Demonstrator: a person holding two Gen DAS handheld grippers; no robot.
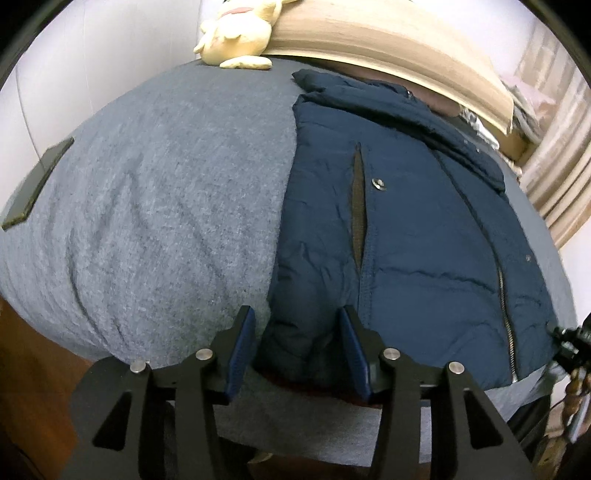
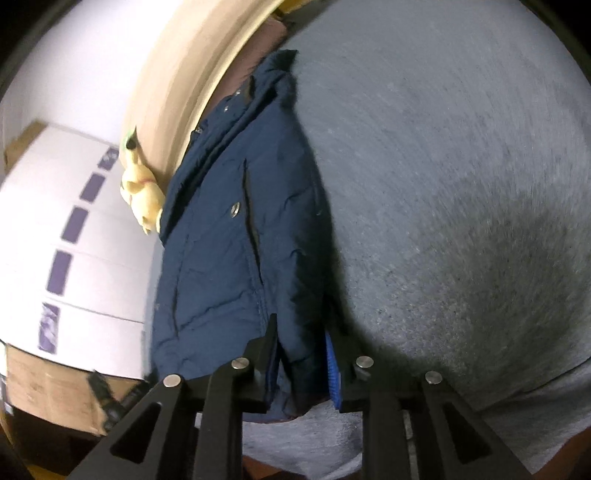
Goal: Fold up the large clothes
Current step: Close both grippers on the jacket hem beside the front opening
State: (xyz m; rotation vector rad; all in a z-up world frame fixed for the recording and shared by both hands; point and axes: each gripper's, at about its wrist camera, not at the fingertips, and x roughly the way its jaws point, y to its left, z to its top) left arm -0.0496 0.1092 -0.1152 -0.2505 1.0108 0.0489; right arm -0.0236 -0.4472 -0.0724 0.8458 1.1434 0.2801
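A navy padded jacket point(image 1: 424, 221) lies flat on the grey blanket point(image 1: 166, 203) of a bed, collar toward the headboard, its zip and a snap button showing. My left gripper point(image 1: 299, 332) stands open around the jacket's near left hem corner; blanket shows between the left pad point(image 1: 242, 354) and the cloth. In the right wrist view the jacket point(image 2: 221, 258) runs away from me, and my right gripper point(image 2: 301, 350) straddles its near hem edge. The bright blue pad point(image 2: 332, 369) stays bare, and the jaws look open.
A yellow plush toy point(image 1: 240, 33) leans on the pale wooden headboard point(image 1: 369, 40). A dark flat device point(image 1: 37, 181) lies on the blanket at the left edge. Beside the bed stand white boxes point(image 2: 92, 240) and a cardboard box point(image 2: 48, 391).
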